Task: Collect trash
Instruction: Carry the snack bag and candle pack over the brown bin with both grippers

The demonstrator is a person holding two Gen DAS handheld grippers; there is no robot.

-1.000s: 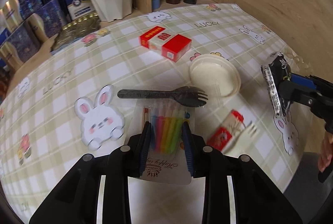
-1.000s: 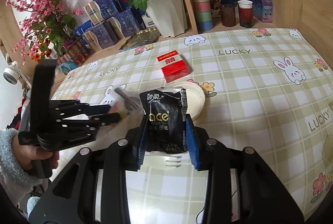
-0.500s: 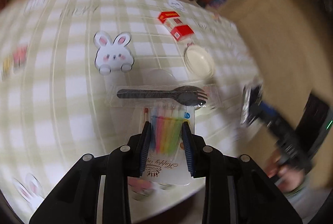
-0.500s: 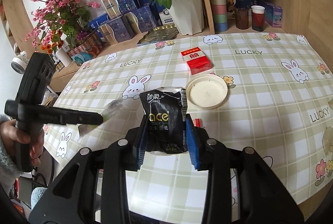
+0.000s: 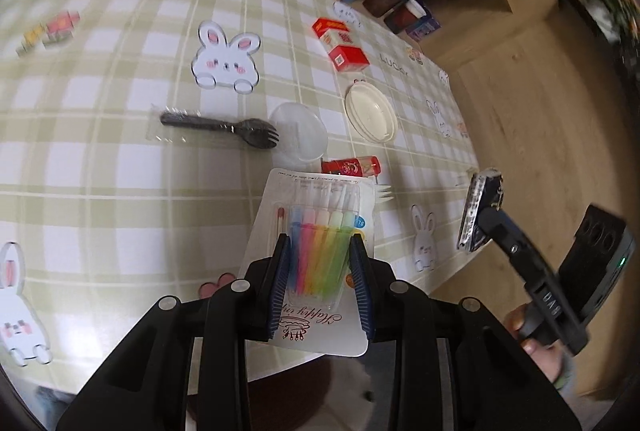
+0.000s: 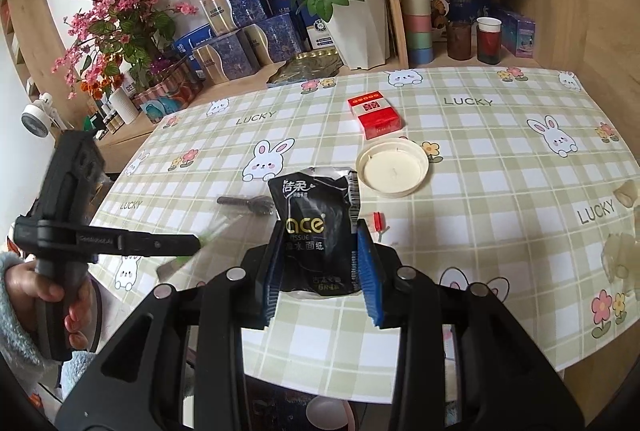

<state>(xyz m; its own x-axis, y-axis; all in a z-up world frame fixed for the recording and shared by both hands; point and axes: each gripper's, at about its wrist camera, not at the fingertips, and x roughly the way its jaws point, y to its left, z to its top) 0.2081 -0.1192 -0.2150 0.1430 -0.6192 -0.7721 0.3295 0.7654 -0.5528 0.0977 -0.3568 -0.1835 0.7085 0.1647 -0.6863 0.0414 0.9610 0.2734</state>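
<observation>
You have two pieces of trash lifted off the worktop (image 6: 500, 159). The candle pack (image 5: 320, 263), a white card with a clear blister of rainbow-coloured candles, sits upright between the left gripper (image 5: 320, 263) pads. The black tissue packet (image 6: 316, 231), crumpled and flattened, stands between the right gripper (image 6: 318, 263) pads. Still lying flat on the worktop: a black plastic fork (image 5: 220, 127) in a clear sleeve, a clear round lid (image 5: 298, 137) just beside it, a cream round lid (image 5: 370, 111), a red cigarette box (image 5: 340, 45), and a small red wrapper (image 5: 352, 166), possibly a sweet's.
</observation>
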